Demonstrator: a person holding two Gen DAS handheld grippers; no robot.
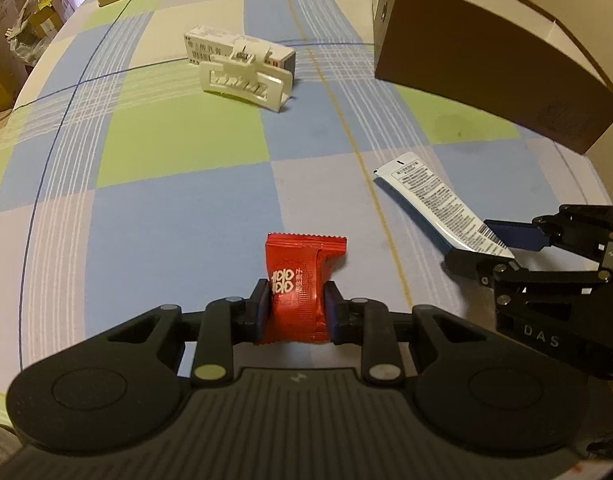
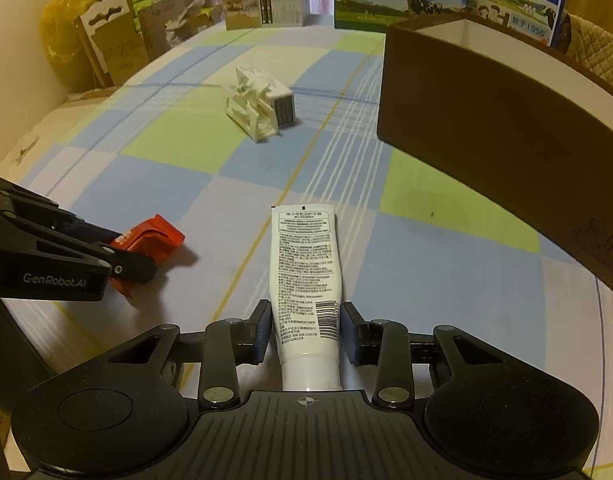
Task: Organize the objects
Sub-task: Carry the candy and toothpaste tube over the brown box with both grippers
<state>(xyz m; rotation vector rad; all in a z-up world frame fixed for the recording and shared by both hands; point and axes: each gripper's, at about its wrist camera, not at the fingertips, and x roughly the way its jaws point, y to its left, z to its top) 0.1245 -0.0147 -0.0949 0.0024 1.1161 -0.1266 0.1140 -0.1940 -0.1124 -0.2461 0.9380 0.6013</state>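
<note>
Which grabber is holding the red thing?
The left gripper. Its fingers pinch the red candy packet; the right gripper holds a white tube instead.

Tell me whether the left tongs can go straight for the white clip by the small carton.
Probably not yet: the left tongs are shut on the red candy packet. The checked cloth between them and the white clip lies bare.

Between the left gripper's (image 1: pixel 294 304) matt black plastic jaws sits a glossy, crinkled red foil candy wrapper (image 1: pixel 300 280). The right gripper (image 2: pixel 304 326) flanks a smooth, semi-gloss white plastic tube (image 2: pixel 304 264). Beneath both lies matt checked cloth (image 1: pixel 178 208); ahead stands a matt brown cardboard box (image 2: pixel 486 128).
</note>
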